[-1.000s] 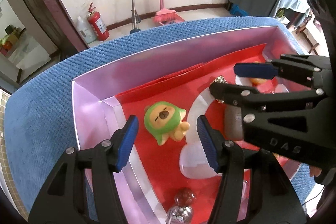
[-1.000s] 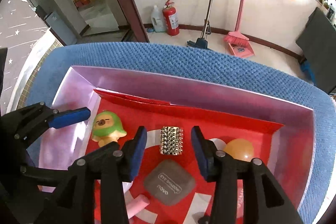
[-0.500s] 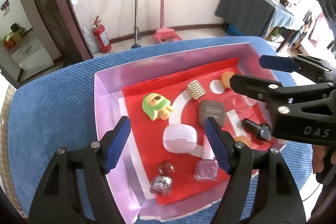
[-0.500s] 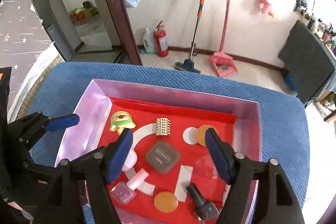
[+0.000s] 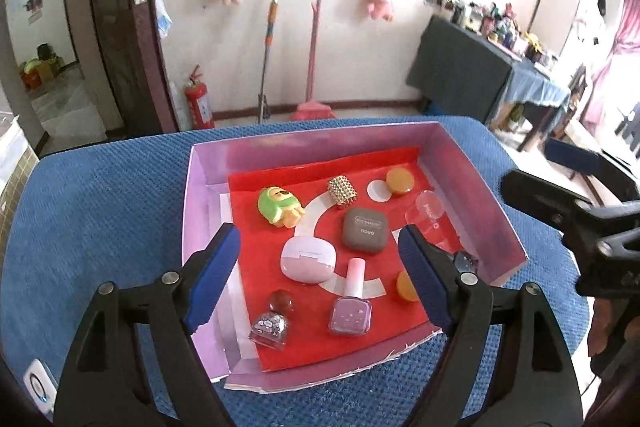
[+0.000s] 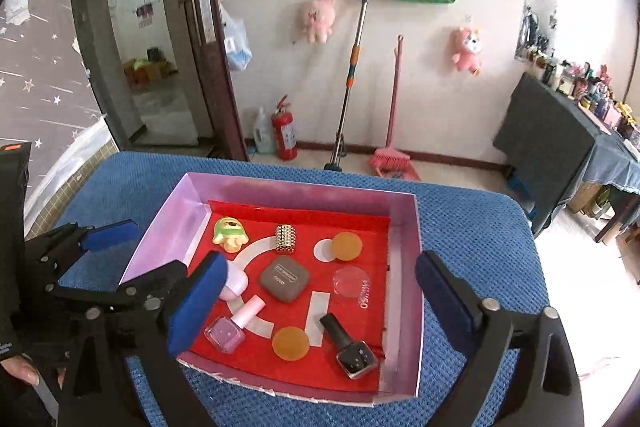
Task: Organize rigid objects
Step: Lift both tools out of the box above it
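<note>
Grippers both came up and back off the box within the last second; we compared against the earlier views, where the fingers sat low over the toy and the studded piece. Left gripper [image 5: 320, 279] had its jaws just opening, nothing between the pads, released. Right gripper [image 6: 320, 303] likewise had just been opening, now spread very wide, also empty.

Below them, we saw the pink-walled box [image 6: 404, 227] on the blue cloth [image 6: 480, 227], with everything lying on its red liner. Back row: green toy [image 5: 278, 205], studded cylinder [image 5: 342, 191], amber disc [image 5: 400, 181]. Middle: grey compact [image 5: 365, 229], pink case [image 5: 308, 261], clear disc [image 6: 352, 279]. Front row: pink polish bottle [image 5: 351, 307], glitter bottle [image 5: 270, 323], second amber disc [image 6: 291, 343], black polish bottle [image 6: 348, 347]. Items sat apart from one another, none stacked.

Our read: both tools let go and withdrew together, and the whole box came into view where earlier only its far part showed. That looked like a placement finished, possibly the last one. Nothing loose was visible on the cloth outside the box, so we judged the organizing at or near done.
</note>
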Demonstrator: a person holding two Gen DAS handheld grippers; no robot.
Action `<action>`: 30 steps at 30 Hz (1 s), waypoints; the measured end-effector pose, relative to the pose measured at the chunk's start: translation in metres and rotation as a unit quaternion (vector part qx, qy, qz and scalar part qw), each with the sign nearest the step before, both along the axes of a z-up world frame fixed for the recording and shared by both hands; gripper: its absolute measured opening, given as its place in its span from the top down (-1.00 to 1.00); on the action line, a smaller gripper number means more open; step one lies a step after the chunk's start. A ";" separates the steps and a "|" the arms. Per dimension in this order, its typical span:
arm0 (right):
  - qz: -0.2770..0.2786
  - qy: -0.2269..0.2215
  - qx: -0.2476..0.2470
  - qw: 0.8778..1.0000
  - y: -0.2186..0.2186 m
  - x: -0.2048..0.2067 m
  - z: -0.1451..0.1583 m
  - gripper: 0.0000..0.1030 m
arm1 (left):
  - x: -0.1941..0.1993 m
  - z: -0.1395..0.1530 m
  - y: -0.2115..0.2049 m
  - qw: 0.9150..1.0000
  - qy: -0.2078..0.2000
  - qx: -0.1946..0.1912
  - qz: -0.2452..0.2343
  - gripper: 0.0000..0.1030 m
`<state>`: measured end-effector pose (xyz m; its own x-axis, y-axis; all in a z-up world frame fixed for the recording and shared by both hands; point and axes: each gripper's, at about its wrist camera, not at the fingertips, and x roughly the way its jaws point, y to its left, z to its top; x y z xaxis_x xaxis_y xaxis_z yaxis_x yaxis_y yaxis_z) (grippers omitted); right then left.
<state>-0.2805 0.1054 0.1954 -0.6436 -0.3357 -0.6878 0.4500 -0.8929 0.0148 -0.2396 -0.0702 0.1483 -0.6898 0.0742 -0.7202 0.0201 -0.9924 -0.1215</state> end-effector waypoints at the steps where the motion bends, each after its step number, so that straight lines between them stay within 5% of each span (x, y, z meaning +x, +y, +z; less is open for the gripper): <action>1: -0.002 0.008 -0.001 1.000 0.004 0.004 -0.001 -0.94 | 0.003 -0.001 0.000 1.000 0.008 -0.001 0.006 -0.57; 7: -0.013 0.062 0.002 0.998 0.022 0.026 -0.019 -0.99 | 0.021 -0.015 0.001 0.998 0.049 -0.016 0.045 -0.59; 17: -0.022 0.087 -0.018 0.996 0.030 0.023 -0.070 -1.00 | 0.027 -0.046 0.007 0.988 0.106 -0.049 0.098 -0.77; 30: -0.033 0.136 -0.020 0.990 0.031 0.014 -0.099 -1.00 | 0.016 -0.080 0.016 0.985 0.112 -0.078 0.109 -0.77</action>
<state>-0.2664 0.1359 0.0961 -0.8249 -0.3108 -0.4722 0.3830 -0.9216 -0.0624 -0.2233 -0.0537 0.0687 -0.8202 -0.1927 -0.5386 0.2251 -0.9743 0.0058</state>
